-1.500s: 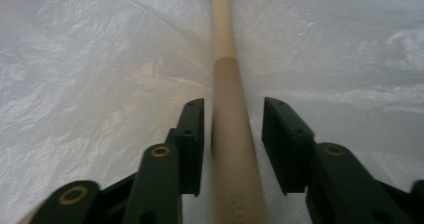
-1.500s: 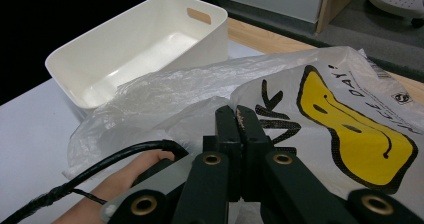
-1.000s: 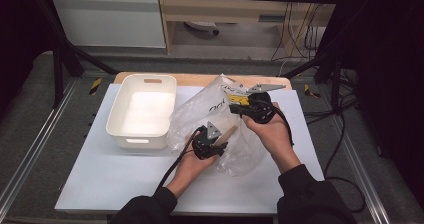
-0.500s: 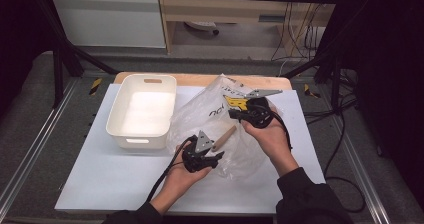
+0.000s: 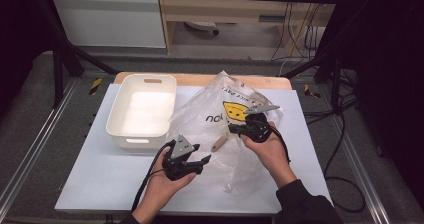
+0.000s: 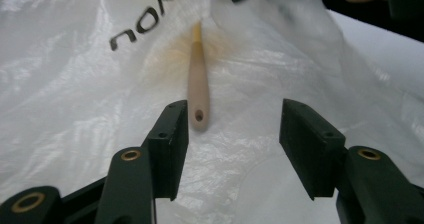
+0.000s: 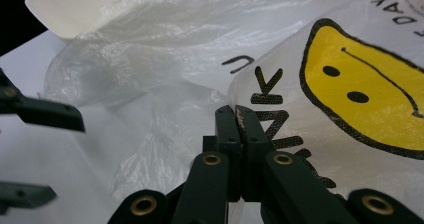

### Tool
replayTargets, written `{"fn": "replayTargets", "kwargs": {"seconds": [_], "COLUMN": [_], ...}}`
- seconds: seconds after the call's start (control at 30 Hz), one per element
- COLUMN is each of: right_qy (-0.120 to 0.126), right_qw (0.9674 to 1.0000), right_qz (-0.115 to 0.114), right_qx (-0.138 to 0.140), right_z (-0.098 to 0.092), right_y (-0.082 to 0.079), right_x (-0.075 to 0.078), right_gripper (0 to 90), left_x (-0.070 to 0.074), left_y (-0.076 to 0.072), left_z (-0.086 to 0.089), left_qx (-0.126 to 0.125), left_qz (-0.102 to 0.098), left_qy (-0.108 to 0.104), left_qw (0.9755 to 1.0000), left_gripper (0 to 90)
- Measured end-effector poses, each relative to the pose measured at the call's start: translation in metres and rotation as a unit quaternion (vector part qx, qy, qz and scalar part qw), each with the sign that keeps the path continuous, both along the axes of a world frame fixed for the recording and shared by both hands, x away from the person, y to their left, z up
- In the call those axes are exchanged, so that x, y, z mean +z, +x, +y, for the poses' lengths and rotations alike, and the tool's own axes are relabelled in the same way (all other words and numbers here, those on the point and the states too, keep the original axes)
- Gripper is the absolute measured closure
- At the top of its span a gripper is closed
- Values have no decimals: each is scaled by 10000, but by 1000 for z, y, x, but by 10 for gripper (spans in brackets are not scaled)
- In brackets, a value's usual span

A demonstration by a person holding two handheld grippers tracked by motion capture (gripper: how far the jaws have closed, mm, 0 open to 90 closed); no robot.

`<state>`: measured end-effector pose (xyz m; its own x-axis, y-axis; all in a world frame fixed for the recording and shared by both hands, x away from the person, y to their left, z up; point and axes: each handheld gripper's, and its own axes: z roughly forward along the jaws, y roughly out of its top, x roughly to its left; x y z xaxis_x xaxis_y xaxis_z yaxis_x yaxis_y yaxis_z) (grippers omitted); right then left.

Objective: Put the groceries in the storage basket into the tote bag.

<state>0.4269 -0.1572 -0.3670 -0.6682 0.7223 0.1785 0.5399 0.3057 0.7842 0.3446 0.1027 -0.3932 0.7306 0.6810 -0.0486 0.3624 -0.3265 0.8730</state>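
White table (image 5: pixel 90 184), white bin (image 5: pixel 142 111) at its back left, crumpled clear plastic bag (image 5: pixel 220 114) beside the bin with a yellow smiley face (image 7: pixel 370 99), right gripper (image 5: pixel 231 129) jaws pinched closed on the bag film, left gripper (image 5: pixel 206 158) jaws spread wide and empty, a wooden-handled utensil (image 6: pixel 198 91) lying under the film just ahead of them.

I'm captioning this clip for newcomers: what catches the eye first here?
The crumpled clear bag with a yellow smiley, mid-table, with a beige handle poking out of it. The right gripper pinches the bag; the left gripper gapes before the handle. A white bin sits to the left.
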Motion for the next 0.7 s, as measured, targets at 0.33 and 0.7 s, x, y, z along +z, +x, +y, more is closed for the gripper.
{"fn": "replayTargets", "kwargs": {"seconds": [0.33,0.7], "right_qy": [-228,-512], "right_qw": [9997,9985], "right_qz": [104,188], "right_qx": [1,21], "right_z": [3,7], "right_y": [-9,-14], "right_x": [-32,-52], "right_gripper": [900,900], "left_x": [11,20], "left_y": [2,5], "left_z": [11,23], "left_qx": [192,524], "left_qz": [-118,-222], "left_qy": [-209,-288], "left_qw": [9995,9980], "left_gripper": [404,282]}}
